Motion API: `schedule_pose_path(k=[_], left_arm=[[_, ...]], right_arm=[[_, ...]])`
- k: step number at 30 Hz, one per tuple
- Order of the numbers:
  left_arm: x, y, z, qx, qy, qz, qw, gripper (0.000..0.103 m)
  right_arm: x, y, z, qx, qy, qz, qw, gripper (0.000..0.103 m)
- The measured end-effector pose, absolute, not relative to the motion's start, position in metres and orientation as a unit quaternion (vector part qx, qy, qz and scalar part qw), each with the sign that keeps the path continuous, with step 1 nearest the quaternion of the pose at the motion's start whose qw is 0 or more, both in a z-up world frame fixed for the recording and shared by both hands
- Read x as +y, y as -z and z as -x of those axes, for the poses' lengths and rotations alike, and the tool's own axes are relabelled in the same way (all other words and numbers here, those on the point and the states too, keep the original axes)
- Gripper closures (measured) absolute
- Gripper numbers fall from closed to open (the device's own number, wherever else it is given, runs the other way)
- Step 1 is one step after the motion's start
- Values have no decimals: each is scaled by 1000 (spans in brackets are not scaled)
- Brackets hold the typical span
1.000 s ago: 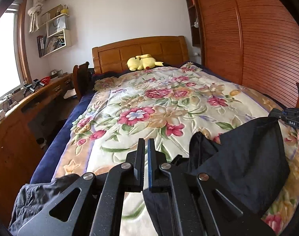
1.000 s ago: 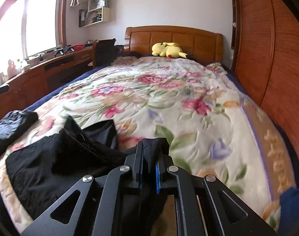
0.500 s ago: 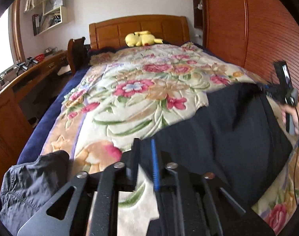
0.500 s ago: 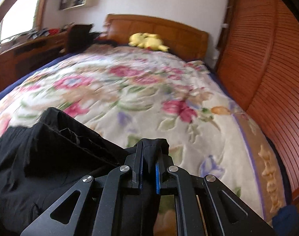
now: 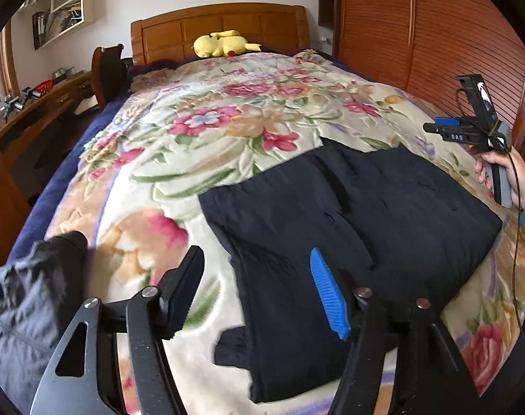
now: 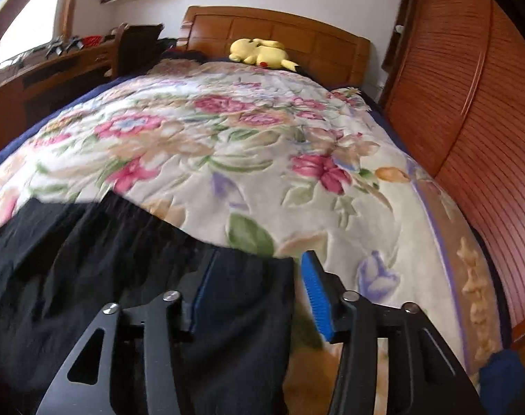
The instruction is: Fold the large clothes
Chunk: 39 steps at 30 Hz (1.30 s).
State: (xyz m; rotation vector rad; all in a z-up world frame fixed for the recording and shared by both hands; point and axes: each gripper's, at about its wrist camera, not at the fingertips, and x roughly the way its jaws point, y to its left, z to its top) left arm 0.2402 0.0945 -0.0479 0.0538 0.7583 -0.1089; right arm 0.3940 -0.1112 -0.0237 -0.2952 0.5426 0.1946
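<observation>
Black garment (image 5: 349, 214) lies flat on the floral blanket (image 5: 207, 138), dead centre to 3 o'clock. Both the left gripper (image 5: 259, 287) and right gripper (image 6: 255, 290) have just been opening, nothing pinched. Looks soft, light and floppy; I'd grab corners or hem edges.

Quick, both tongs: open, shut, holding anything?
Left tongs: open, just released the flat black fabric garment.
Right tongs: open, just released it too.

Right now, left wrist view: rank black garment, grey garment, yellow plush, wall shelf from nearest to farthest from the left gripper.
From the left gripper, jaws open:
1. Black garment, flat on the quilt, under the right finger.
2. Grey garment, bunched at lower left, a little farther off.
3. Yellow plush, at the headboard.
4. Wall shelf, upper left; about as far as the plush, too close to call.
</observation>
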Motion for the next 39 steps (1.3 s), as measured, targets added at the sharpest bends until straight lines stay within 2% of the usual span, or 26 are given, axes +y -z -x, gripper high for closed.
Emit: schedule_pose_path(k=[9, 14, 20, 24, 39], left_arm=[[76, 76, -213, 383, 64, -38, 921, 36], [81, 92, -209, 395, 57, -25, 917, 36], [91, 108, -208, 396, 40, -11, 917, 35], [91, 117, -207, 397, 27, -12, 917, 30], [90, 131, -205, 394, 10, -8, 919, 30]], right_arm=[[-167, 63, -301, 309, -160, 130, 928, 45], [-196, 73, -276, 321, -174, 100, 926, 39], [-204, 103, -277, 356, -160, 105, 915, 28], [-205, 116, -281, 356, -163, 90, 916, 24], [-205, 129, -281, 340, -165, 88, 921, 23]])
